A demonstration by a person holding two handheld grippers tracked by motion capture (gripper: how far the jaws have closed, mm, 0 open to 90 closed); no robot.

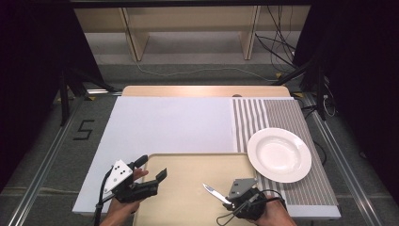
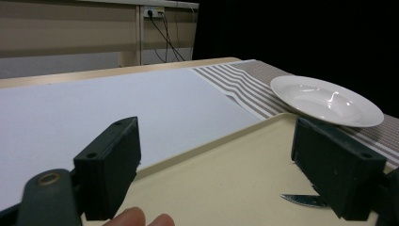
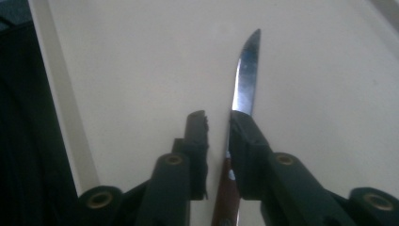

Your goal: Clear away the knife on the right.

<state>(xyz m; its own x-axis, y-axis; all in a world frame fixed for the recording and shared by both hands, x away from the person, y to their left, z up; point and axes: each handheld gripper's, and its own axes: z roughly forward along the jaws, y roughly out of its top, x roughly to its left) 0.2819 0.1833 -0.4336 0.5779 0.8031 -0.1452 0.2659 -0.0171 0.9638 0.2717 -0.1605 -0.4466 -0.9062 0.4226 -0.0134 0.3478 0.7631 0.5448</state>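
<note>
One knife (image 1: 212, 192) in the right gripper (image 1: 230, 200) points up-left.

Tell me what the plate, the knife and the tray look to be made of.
Plate: probably glazed ceramic; white, glossy, with bright highlights in the left gripper view.
Knife: polished metal blade that mirrors light; the handle looks reddish brown, maybe wood, but it is blurred between the right claw's jaws.
Tray: likely matte plastic; cream, even, with a low moulded rim.
</note>
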